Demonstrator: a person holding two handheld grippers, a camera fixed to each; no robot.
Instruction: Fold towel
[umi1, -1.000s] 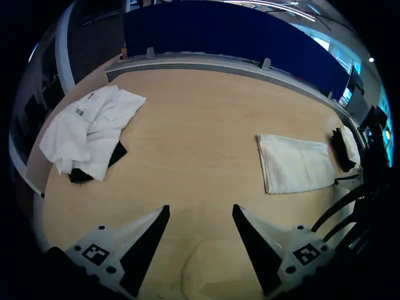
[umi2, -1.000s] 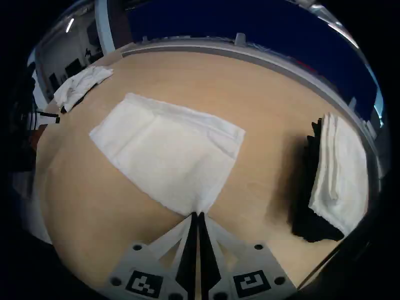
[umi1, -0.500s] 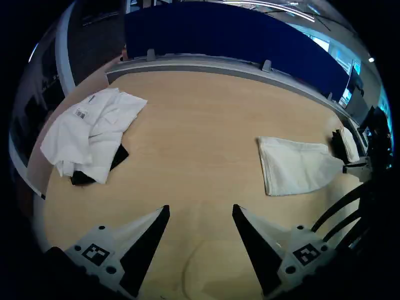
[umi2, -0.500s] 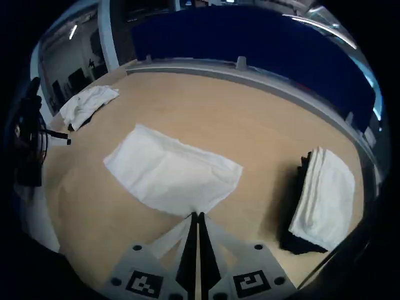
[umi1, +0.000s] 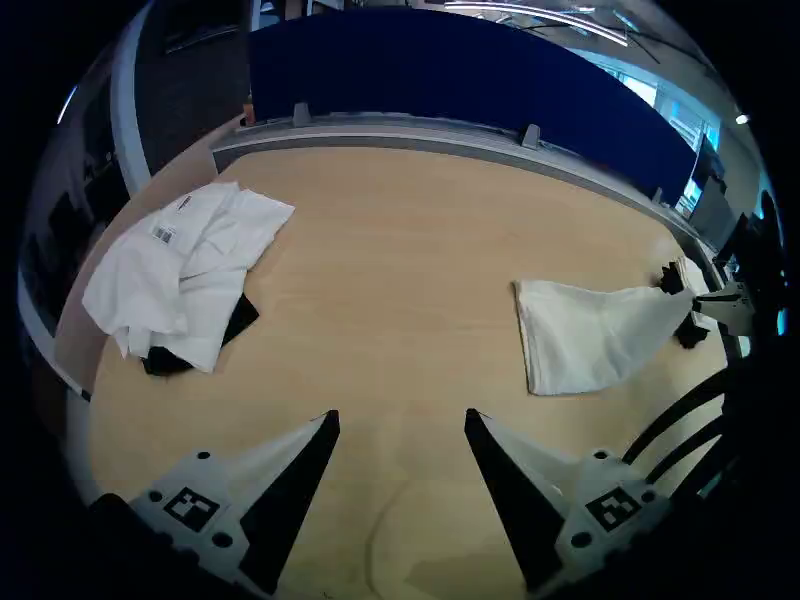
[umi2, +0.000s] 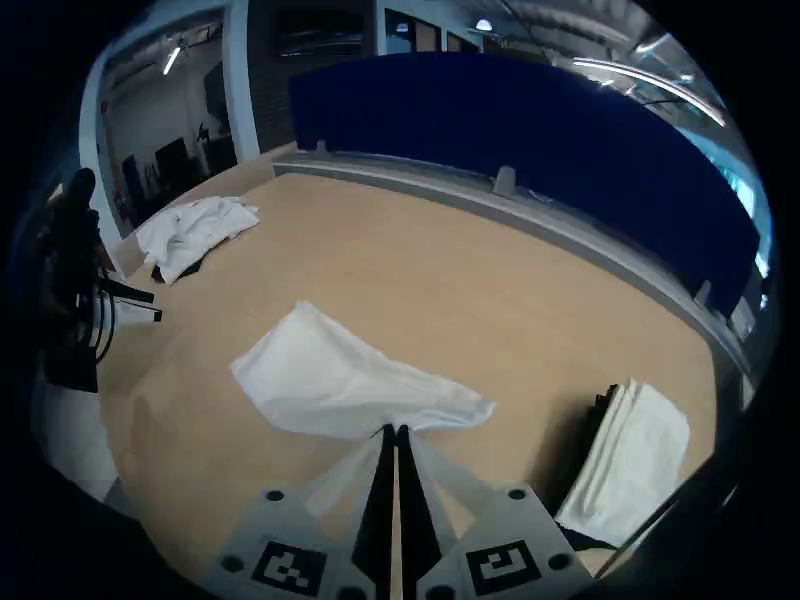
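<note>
A white folded towel (umi2: 345, 385) lies on the wooden table (umi2: 450, 290), with its near corner lifted. My right gripper (umi2: 394, 432) is shut on that corner. In the left gripper view the same towel (umi1: 585, 335) is at the right, its far corner pulled up by the right gripper (umi1: 700, 298). My left gripper (umi1: 400, 425) hangs open over bare table, well left of the towel, with nothing between its fingers.
A loose heap of white cloths (umi1: 185, 270) over something black sits at the table's far left. A stack of folded white towels (umi2: 630, 460) on dark cloth lies at the right. A blue partition (umi1: 450, 70) runs along the back edge.
My right gripper has risen, lifting the towel's corner off the table so the cloth now slopes up. The left gripper has stayed put.
</note>
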